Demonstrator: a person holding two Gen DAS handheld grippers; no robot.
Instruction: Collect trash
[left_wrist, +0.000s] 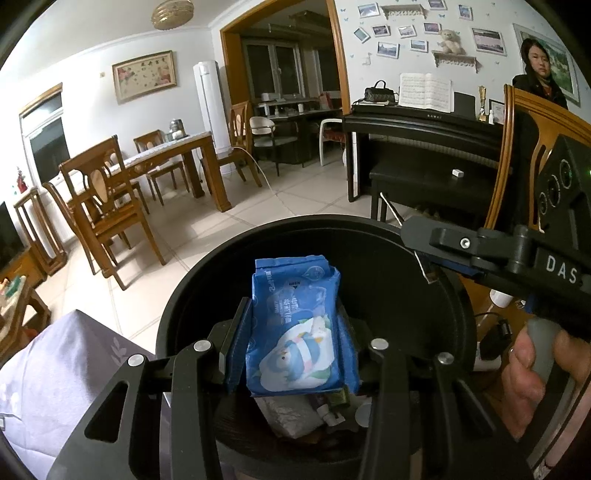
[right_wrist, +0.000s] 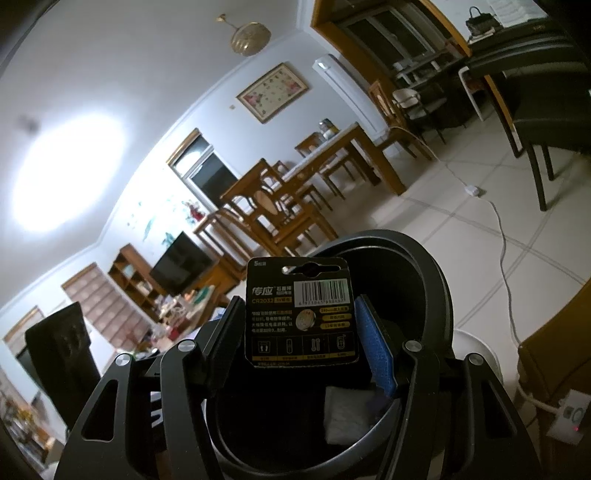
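Your left hand-held gripper (left_wrist: 293, 343) is closed on a blue tissue pack (left_wrist: 295, 325), soft crinkled plastic film printed with a cartoon penguin, its sides dented in where the blue ridged pads (left_wrist: 236, 343) press. You hold it directly over the mouth of the round black bin (left_wrist: 177, 314), evidently so it falls clear inside when let go. The bin is smooth, hard-walled plastic; white crumpled paper (left_wrist: 291, 413) and small scraps already lie at its bottom.

Your right hand-held gripper (right_wrist: 301, 332) stands partly open, pinching a flat black battery card (right_wrist: 301, 314) by its edges, stiff printed cardboard with a barcode and hang hole. It stands upright above the same bin's rim (right_wrist: 439, 280), awaiting its turn
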